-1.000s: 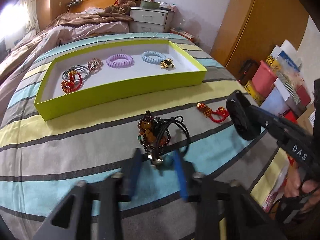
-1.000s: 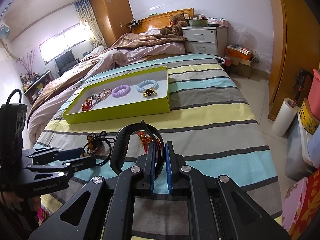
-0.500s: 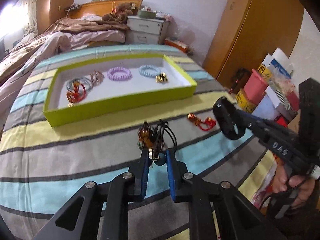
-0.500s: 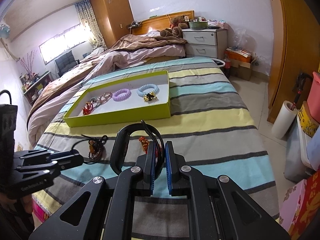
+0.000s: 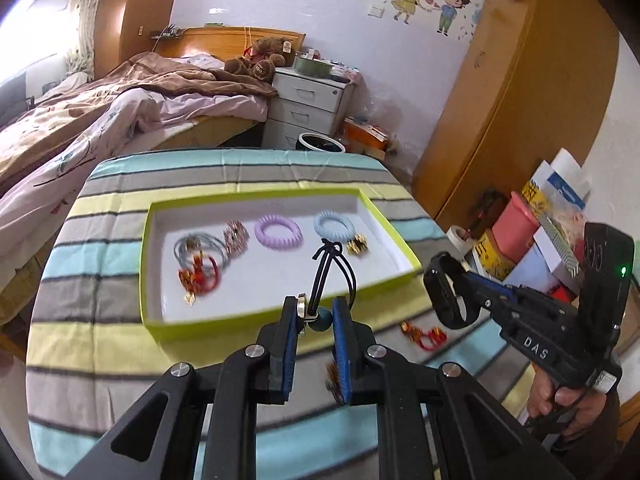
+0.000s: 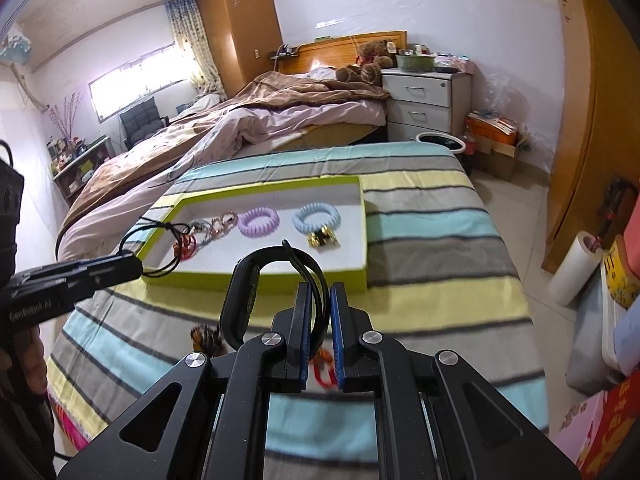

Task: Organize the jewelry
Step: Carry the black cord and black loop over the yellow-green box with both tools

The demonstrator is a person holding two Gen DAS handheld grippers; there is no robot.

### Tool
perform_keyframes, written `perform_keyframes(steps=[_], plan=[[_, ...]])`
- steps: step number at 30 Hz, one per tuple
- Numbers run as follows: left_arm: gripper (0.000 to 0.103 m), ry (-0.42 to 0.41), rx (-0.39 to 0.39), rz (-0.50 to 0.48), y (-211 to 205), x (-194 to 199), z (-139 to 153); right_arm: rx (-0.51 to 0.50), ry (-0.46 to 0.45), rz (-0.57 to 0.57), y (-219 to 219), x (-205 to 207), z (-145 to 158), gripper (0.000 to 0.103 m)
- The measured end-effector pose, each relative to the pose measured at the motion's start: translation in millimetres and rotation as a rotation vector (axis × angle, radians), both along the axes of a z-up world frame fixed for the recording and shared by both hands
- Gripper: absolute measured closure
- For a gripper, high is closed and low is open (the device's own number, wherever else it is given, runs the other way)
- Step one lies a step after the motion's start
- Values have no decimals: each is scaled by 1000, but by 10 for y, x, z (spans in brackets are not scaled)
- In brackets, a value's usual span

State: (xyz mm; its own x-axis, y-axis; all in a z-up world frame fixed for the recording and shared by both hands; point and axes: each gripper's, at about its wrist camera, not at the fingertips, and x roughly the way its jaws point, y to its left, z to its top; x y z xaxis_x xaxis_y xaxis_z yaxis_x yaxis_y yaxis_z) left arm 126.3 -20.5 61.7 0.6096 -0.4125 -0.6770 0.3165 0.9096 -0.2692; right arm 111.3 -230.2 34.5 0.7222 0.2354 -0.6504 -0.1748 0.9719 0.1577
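Left gripper: jaws drawn in, clamped on a black cord necklace at its teal bead and gold ring; the cord loops rise clear of the bedding, in front of the tray's near wall. Right gripper: jaws nearly together, clamped on the strap of a black wristband, whose loop stands up ahead of the fingers.

A brown beaded bracelet and a red-and-gold hair tie lie on the striped bedspread, near the grippers and outside the tray. The yellow-green tray sits further back on the bedspread. It holds a purple coil band, a blue coil band, a gold clip just beside the blue band, a pinkish bracelet, grey rings and a red hair tie.

Beyond: an unmade bed, a white drawer unit, a wooden wardrobe.
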Motion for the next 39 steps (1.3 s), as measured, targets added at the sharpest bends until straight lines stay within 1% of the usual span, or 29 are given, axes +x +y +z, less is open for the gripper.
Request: perform_keyframes(steps=[3,7,9,13,16,19,22,25,28,35,39], plan=[[86,-8,10,11,37,165,28,-1,7,9,44,153,5,93],[86,17,-4,17,69,395,-11,1,30,20,85,369,-29,93],[86,20,4,19,69,494,-43,-3,46,30,126,480,-59,93],[86,69,-12,36,94,683,-177,-18,79,44,212,690,-127,93],[86,78,4,30,73,760,-264,-30,107,58,275,816,-204,93],[86,115,-3,32,65,839,-379,-54,128,73,332,903,-273,93],[86,134,-1,32,47,892,-475,-71,143,85,365,959,-322,93],[86,168,-17,34,47,940,-572,-88,158,102,403,995,-370,93],[86,172,-2,43,52,972,-625,-101,170,108,428,1026,-415,93],[86,211,-13,59,105,1014,-747,-151,175,114,473,1056,-466,93],[86,212,-17,62,120,1020,-758,-165,182,114,487,1071,-491,93]])
